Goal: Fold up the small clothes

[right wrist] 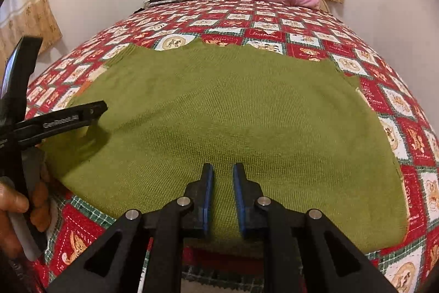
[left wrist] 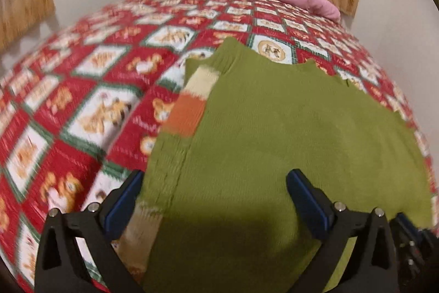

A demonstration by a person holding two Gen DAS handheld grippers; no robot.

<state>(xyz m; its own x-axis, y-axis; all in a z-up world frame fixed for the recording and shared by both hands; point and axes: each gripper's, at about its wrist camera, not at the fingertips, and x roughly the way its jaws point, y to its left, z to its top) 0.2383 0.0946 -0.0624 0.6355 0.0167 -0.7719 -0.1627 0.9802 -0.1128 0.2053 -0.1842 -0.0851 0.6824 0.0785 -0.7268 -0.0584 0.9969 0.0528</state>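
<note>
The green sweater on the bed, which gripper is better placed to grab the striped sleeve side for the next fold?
Left, probably. The left gripper hangs open over the green sweater by its striped sleeve; the right gripper sits mid-hem, jaws narrowly parted.

**Warm indoor light, one view smeared**

The left wrist view is motion-blurred, worst on the red patchwork bedspread [left wrist: 82,106]; the right wrist view is sharp. Soft shadows fall on the olive-green knitted garment [right wrist: 219,111]. Fisheye bends both edges, corners black.
</note>
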